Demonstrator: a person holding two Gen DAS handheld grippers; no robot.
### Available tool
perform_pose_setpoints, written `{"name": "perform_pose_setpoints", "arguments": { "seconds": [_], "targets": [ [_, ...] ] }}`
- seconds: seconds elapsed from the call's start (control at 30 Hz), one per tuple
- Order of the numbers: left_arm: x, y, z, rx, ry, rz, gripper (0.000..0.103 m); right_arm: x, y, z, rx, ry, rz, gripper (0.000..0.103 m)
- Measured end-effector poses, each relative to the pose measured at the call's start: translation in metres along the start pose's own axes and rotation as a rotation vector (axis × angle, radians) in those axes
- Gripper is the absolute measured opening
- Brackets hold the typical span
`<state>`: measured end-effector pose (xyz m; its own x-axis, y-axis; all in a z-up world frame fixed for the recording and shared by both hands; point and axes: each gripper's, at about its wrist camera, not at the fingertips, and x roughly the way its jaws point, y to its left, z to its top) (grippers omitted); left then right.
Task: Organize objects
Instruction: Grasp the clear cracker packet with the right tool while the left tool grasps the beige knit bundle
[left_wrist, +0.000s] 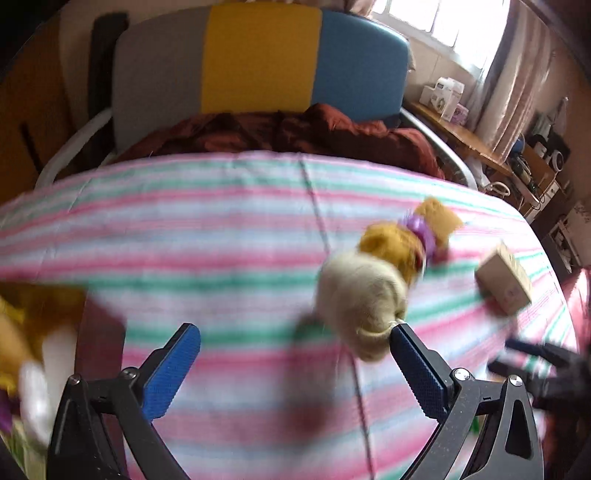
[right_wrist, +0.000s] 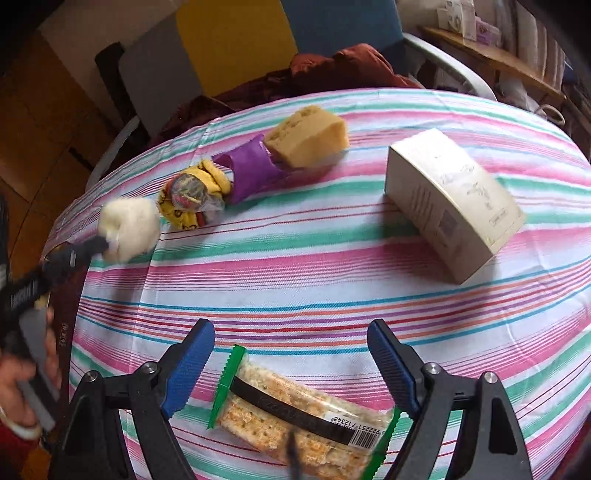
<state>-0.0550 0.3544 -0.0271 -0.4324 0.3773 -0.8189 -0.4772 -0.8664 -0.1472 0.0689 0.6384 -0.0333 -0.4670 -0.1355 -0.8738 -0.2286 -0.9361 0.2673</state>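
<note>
A cream fluffy ball (left_wrist: 362, 295) lies on the striped tablecloth (left_wrist: 221, 229), touching the tip of the right finger of my left gripper (left_wrist: 295, 343), whose jaws stand wide open. Behind it lie a yellow patterned bundle (right_wrist: 192, 199), a purple pouch (right_wrist: 255, 170) and a tan sponge (right_wrist: 310, 136) in a row. To their right stands a cream box (right_wrist: 450, 199). My right gripper (right_wrist: 291, 343) is open above a cracker packet (right_wrist: 295, 417), which lies between the fingers without touching the pads. In the right wrist view the left gripper (right_wrist: 98, 245) meets the fluffy ball (right_wrist: 129, 229).
A chair back (left_wrist: 258, 62) in grey, yellow and blue stands past the table's far edge, with dark red cloth (left_wrist: 295, 133) heaped on the seat. A wooden shelf (left_wrist: 461, 133) with small boxes runs along the right by the window. Something blurred and yellow (left_wrist: 22, 325) sits at the left edge.
</note>
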Motion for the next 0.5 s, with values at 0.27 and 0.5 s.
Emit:
{"name": "perform_pose_setpoints", "arguments": {
  "seconds": [0.27, 0.5],
  "targets": [
    [-0.025, 0.008, -0.027, -0.001, -0.038, -0.05, 0.103, 0.009, 0.033, 0.003, -0.152, 0.088, 0.015, 0.087],
    [-0.007, -0.029, -0.014, 0.037, 0.037, -0.146, 0.103, 0.026, 0.057, -0.021, -0.478, 0.295, -0.039, 0.087]
  ]
}}
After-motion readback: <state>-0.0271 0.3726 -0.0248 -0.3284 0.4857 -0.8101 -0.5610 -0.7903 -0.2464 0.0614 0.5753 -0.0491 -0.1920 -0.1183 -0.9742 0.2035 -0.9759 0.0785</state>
